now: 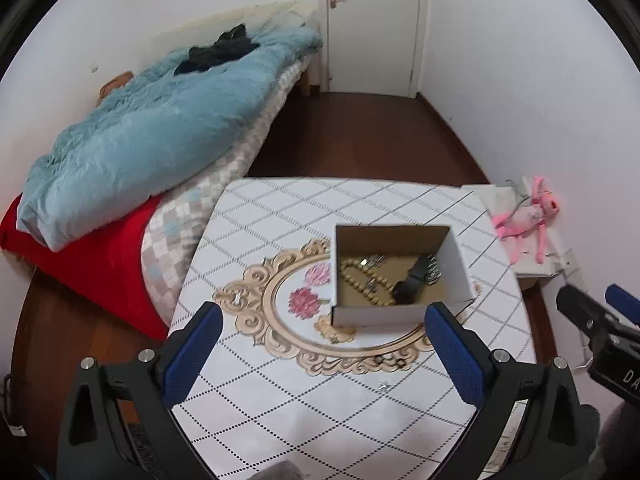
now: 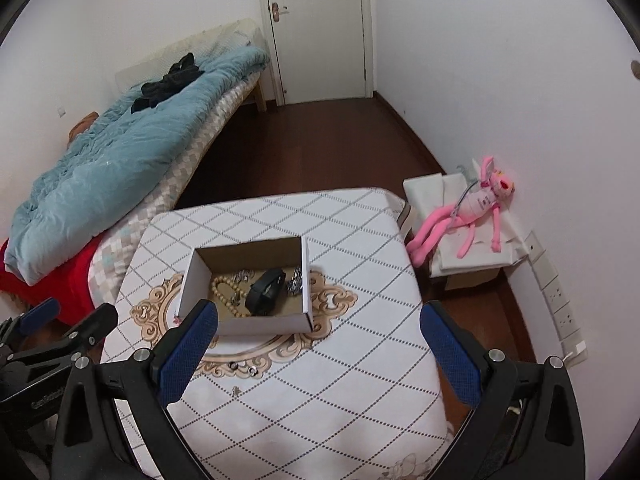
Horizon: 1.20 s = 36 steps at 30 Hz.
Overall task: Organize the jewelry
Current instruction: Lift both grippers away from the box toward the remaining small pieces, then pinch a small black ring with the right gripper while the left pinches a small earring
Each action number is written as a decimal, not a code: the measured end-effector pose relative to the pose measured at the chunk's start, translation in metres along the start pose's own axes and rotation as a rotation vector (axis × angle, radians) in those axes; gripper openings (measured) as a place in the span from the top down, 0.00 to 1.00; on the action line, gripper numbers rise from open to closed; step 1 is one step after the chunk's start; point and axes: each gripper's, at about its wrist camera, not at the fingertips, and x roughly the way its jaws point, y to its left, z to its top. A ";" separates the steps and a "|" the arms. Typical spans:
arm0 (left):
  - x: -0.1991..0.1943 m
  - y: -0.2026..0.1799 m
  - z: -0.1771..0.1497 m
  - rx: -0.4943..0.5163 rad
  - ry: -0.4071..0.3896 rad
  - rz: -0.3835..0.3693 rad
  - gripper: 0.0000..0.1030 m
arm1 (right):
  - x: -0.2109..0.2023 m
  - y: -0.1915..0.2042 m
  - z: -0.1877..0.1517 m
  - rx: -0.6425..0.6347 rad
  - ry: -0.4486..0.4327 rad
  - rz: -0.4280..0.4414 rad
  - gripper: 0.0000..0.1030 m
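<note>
Left gripper (image 1: 322, 344): lower middle of the left wrist view, blue-padded fingers spread wide apart, nothing between them, held above the table's near part. In the right wrist view it shows at the lower left edge (image 2: 60, 320).
Right gripper (image 2: 318, 346): lower middle of the right wrist view, fingers wide apart and empty, above the table's near edge. In the left wrist view it shows at the right edge (image 1: 596, 312).
Table (image 1: 280, 412): white top with a dotted diamond grid and a gold oval ornament with pink flowers, filling the lower centre of both views.
Box (image 1: 376, 316): open white cardboard box, brown inside, standing on the ornament at the frame's centre; in the right wrist view it sits centre left (image 2: 264, 325).
Bead necklace (image 1: 360, 280): tan beads lying in the box, left part of its floor.
Black band (image 2: 266, 290): dark strap in the box, right of the beads.
Silver pieces (image 2: 294, 280): small shiny jewelry in the box at its right wall; more lie near the beads.
Rings (image 2: 242, 368): two small rings on the table, just in front of the box, outside it.
Tiny piece (image 2: 236, 391): small metal item on the table, nearer the camera than the rings; too small to name.
Bed (image 1: 132, 148): upper left, with a blue quilt and red cloth.
Pink toy (image 2: 476, 208): right side, lying on a white stand against the wall.
Door (image 2: 316, 28): top centre, shut.
</note>
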 end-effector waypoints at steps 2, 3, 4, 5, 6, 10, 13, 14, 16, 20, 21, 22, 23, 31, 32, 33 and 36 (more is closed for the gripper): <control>0.017 0.006 -0.009 -0.009 0.034 0.014 0.00 | 0.015 0.001 -0.008 0.003 0.043 0.013 0.01; 0.026 0.010 -0.014 -0.009 0.054 0.026 0.00 | 0.027 0.000 -0.015 0.008 0.069 0.027 0.01; 0.037 0.013 -0.021 -0.008 0.079 0.042 0.00 | 0.040 0.000 -0.022 0.011 0.099 0.045 0.01; 0.049 0.017 -0.027 -0.007 0.101 0.057 0.00 | 0.049 0.002 -0.028 0.011 0.116 0.057 0.01; 0.057 0.020 -0.033 -0.007 0.119 0.068 0.00 | 0.064 0.003 -0.036 0.013 0.142 0.085 0.01; 0.096 0.034 -0.063 -0.021 0.224 0.092 0.01 | 0.115 0.018 -0.066 -0.011 0.226 0.173 0.14; 0.117 0.041 -0.080 -0.021 0.274 0.101 0.01 | 0.147 0.037 -0.086 -0.053 0.277 0.206 0.39; 0.121 0.042 -0.083 -0.021 0.284 0.101 0.01 | 0.154 0.042 -0.091 -0.066 0.284 0.211 0.41; 0.129 0.044 -0.089 -0.020 0.300 0.101 0.01 | 0.163 0.052 -0.097 -0.086 0.286 0.216 0.43; 0.137 0.047 -0.093 -0.029 0.314 0.090 0.01 | 0.179 0.068 -0.106 -0.132 0.285 0.205 0.43; 0.138 0.047 -0.093 -0.029 0.317 0.089 0.01 | 0.183 0.071 -0.108 -0.144 0.287 0.199 0.43; 0.140 0.046 -0.094 -0.028 0.318 0.086 0.01 | 0.183 0.075 -0.109 -0.169 0.265 0.186 0.45; 0.141 0.045 -0.095 -0.027 0.317 0.083 0.01 | 0.182 0.077 -0.109 -0.183 0.264 0.177 0.49; 0.132 0.025 -0.097 0.004 0.299 0.035 0.01 | 0.174 0.073 -0.112 -0.237 0.220 0.127 0.88; 0.129 0.020 -0.097 0.012 0.294 0.021 0.01 | 0.171 0.068 -0.111 -0.226 0.217 0.126 0.88; 0.126 0.013 -0.098 0.020 0.289 0.003 0.01 | 0.166 0.059 -0.110 -0.203 0.209 0.120 0.88; 0.122 -0.013 -0.100 0.053 0.280 -0.056 0.01 | 0.154 0.033 -0.108 -0.138 0.197 0.102 0.88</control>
